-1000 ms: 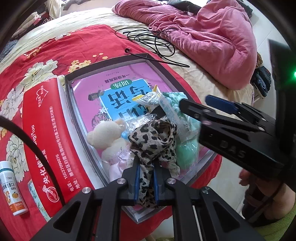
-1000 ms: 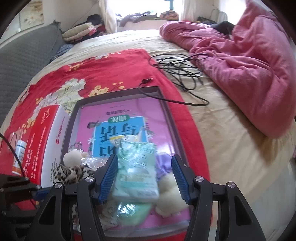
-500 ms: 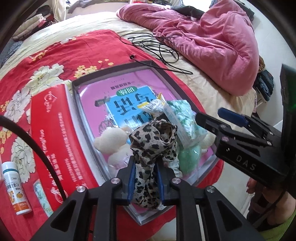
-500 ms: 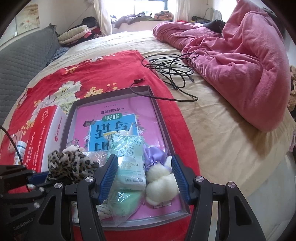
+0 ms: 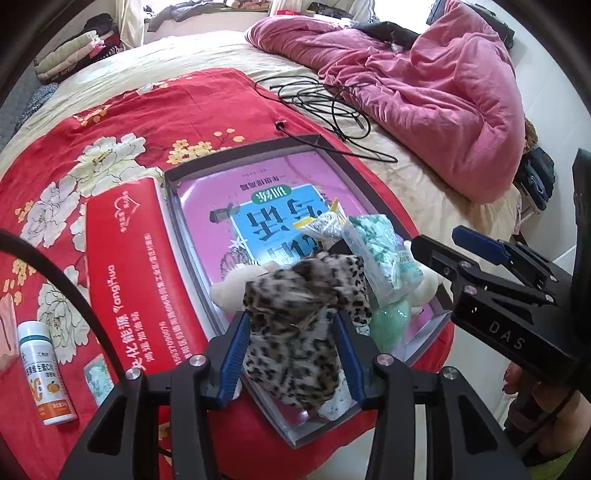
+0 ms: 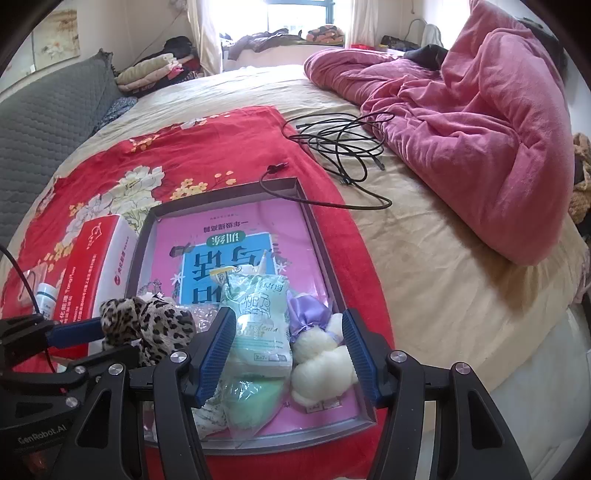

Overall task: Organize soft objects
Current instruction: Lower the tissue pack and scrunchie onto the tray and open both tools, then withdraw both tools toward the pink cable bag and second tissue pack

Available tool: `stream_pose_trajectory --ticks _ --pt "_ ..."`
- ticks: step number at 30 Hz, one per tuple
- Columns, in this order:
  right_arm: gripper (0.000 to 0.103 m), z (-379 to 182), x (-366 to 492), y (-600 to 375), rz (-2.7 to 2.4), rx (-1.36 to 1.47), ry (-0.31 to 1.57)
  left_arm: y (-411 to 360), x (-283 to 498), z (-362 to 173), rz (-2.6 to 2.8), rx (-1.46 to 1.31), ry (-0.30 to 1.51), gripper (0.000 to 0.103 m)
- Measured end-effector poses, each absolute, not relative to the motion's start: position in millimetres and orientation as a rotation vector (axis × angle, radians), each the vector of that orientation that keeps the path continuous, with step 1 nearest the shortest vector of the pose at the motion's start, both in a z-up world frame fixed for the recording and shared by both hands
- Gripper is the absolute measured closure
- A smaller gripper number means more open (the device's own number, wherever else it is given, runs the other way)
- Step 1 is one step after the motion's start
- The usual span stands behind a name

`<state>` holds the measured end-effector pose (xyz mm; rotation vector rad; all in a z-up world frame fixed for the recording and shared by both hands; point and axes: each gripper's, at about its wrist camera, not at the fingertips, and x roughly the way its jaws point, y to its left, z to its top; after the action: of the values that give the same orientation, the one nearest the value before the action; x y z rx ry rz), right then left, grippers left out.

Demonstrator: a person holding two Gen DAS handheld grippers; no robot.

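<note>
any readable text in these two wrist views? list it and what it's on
"DAS": body of the right gripper, seen from the left wrist.
"GenRobot.AI": body of the left gripper, seen from the right wrist.
"YangHua": red box; its other print is upside down, too unsure to quote.
"OPEN": green tissue pack, partly hidden.
Pink book in the tray: large characters, upside down, not quoted.
White bottle: label too small.

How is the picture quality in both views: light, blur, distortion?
Left wrist view: sharp, strong fisheye bending of the tray, dark vignette corners. Right wrist view: sharp too, but the window is overexposed and the bed edge curves.
</note>
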<state>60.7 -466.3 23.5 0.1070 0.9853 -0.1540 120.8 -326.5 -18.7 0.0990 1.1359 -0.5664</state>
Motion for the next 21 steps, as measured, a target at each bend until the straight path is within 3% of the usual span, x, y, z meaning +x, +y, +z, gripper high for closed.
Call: stream_pose_trajectory --ticks 21 --pt "0.041 42.3 52.8 -456.7 -0.167 0.09 0.963 -311.8 111.9 7.2 -0.554 0.106 1.092 0.047"
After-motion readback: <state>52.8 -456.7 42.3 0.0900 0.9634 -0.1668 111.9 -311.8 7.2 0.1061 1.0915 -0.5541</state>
